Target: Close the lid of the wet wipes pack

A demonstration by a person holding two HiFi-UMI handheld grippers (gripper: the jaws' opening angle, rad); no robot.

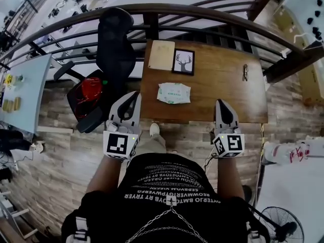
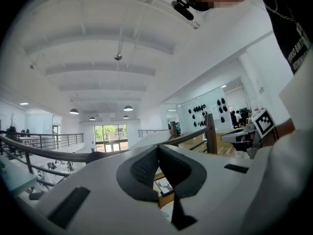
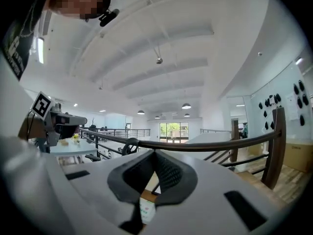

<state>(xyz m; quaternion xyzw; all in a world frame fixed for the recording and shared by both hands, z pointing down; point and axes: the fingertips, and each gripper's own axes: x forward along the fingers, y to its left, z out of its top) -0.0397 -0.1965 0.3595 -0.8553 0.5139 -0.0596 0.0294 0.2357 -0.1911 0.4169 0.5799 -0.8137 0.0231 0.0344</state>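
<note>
A wooden table (image 1: 228, 85) stands against a curved railing on a mezzanine. The wet wipes pack (image 1: 174, 93) lies flat near the table's middle, just below a framed deer picture (image 1: 183, 62). We hold the left gripper (image 1: 130, 99) and the right gripper (image 1: 221, 105) level by the table's near edge, well apart from the pack. Both have their jaws clenched on nothing. The lid is too small for us to read. Nothing stands up from the pack, so we judge it either closed already or not yet touched.
</note>
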